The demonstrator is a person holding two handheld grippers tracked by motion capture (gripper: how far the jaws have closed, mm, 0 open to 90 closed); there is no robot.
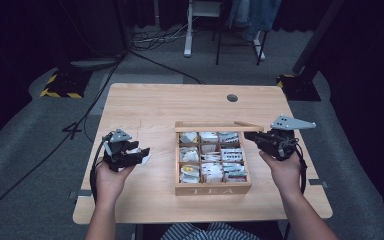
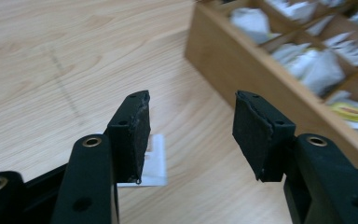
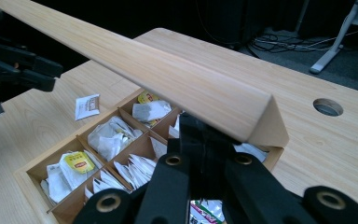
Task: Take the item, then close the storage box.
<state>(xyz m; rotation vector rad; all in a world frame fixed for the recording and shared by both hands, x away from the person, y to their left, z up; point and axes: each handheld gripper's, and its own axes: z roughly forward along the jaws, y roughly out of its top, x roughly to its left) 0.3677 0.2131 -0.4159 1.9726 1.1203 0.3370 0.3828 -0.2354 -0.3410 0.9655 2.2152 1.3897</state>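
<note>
While a dark room with floor cables surrounds it, one pale wooden table holds one tea box.
Right gripper clamps the raised lid; left gripper gapes above one sachet; nine compartments.

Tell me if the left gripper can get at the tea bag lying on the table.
Probably yes: the left gripper hangs open just above the tea bag, with bare table around it.

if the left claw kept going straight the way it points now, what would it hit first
Most likely the light wooden table top: the open left claw tilts down at bare wood, with the wooden tea box off to one side. Depth is hard to judge.
</note>
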